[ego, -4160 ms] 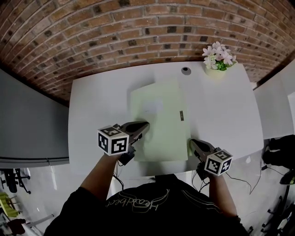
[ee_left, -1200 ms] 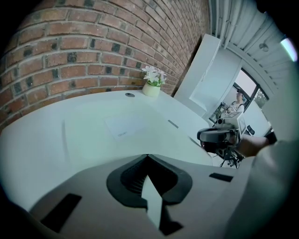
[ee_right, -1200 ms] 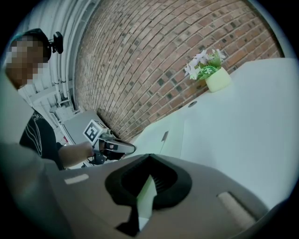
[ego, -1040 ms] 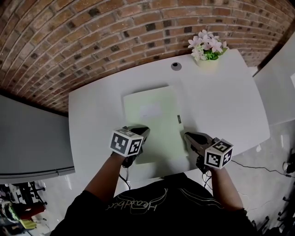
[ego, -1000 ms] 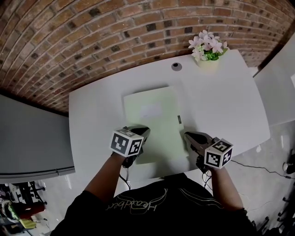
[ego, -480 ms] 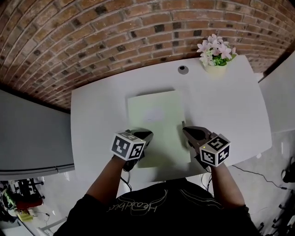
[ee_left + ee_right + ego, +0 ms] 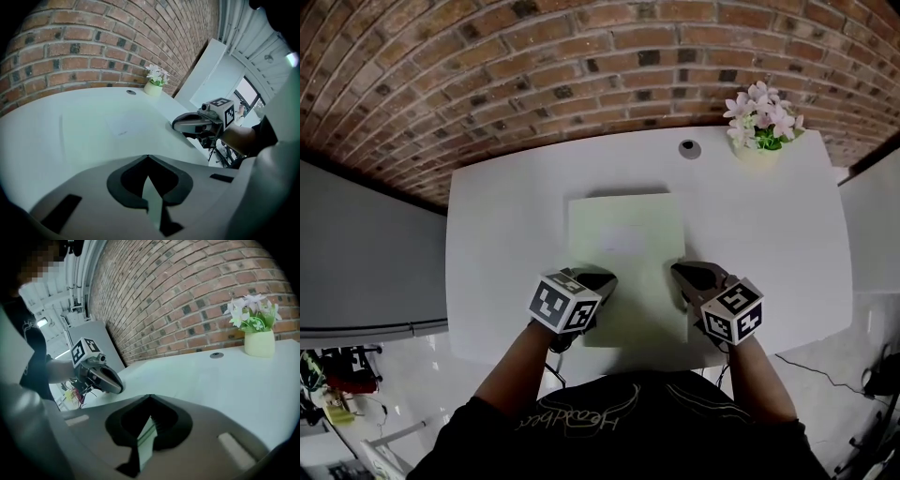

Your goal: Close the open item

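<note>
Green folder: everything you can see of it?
The green folder is pale, thin, rectangular and card-like, with a faint white label near its middle. It lies flat on the white table and looks closed, long sides running away from the person. The left gripper is shut on its near-left edge, the right gripper on its right edge.

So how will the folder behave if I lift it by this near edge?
Probably floppy: the folder looks thin and lies flat on the table, so its far end may sag. Likely light, and apt to slide on the smooth top.
</note>
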Demonstrator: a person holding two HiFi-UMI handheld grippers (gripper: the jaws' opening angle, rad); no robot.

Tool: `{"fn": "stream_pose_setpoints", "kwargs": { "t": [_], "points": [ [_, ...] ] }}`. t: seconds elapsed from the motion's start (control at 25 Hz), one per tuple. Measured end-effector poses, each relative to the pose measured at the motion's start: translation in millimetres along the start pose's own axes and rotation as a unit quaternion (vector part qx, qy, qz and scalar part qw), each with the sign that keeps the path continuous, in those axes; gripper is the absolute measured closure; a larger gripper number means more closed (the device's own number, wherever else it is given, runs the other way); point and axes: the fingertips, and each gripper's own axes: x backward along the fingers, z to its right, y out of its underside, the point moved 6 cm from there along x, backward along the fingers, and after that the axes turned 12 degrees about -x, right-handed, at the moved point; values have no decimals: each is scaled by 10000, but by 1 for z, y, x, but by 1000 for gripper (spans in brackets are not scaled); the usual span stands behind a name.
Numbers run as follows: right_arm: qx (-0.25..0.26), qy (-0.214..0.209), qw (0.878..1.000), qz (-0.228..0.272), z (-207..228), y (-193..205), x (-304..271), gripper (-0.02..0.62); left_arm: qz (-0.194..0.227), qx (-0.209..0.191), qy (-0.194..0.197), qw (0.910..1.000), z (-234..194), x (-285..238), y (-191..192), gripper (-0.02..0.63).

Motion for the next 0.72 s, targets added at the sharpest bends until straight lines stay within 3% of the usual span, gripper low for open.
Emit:
{"fn": "stream_pose_setpoints", "kwargs": {
  "t": [0.28, 0.56, 0.72],
  "points": [
    [554, 16, 9975, -432, -2, 0, -3, 594, 9, 29, -20, 10000, 2, -2, -1, 604],
    [675, -10, 9938, -879, -3, -7, -7, 594, 134, 228, -26, 9996, 0, -1, -4, 604],
    [486, -82, 9939, -989, 0, -4, -5, 592, 332, 361, -31, 9988, 3, 7, -5, 604]
  ]
}}
